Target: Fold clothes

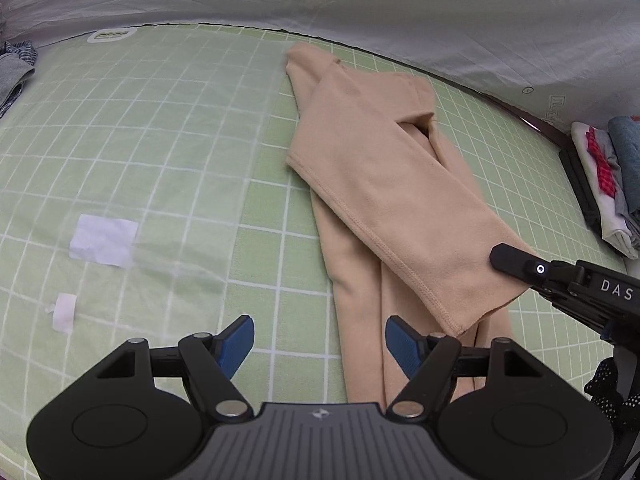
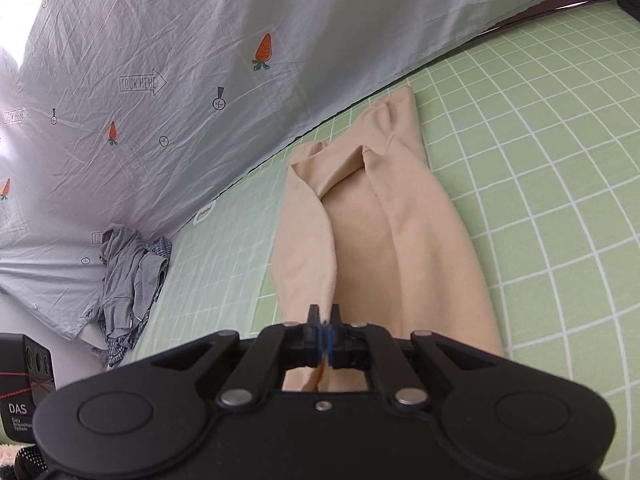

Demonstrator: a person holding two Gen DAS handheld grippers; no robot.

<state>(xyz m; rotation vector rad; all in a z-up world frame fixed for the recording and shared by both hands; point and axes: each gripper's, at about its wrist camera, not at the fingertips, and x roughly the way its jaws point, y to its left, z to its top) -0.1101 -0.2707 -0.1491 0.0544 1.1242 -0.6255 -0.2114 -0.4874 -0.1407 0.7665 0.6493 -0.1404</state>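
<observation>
- My right gripper [image 2: 324,322] was clamped shut on an edge of the beige garment [image 1: 384,184], the fabric pinched between its blue pads and lifted a little off the green checked mat [image 1: 160,128].
- My left gripper [image 1: 320,340] stood wide open with nothing between its fingers — it hung just above the mat, the garment's near end running under its right finger at about four o'clock.
- The garment lay at centre-right of the mat in the left view, reaching from about twelve o'clock down to five o'clock; one panel was already laid diagonally over the longer strip beneath it.
- As I judged it, this piece was partly folded: one fold made and a second in hand, with the edge I held not yet laid down.
- At three o'clock in the left view sat a stack of folded clothes [image 1: 608,184] — finished work, I took it.
- At eight o'clock in the right view a grey crumpled heap [image 2: 128,280] waited at the mat's edge, so more folding seemed left after this piece.
- The grey printed sheet [image 2: 160,80] hung behind the mat.
</observation>
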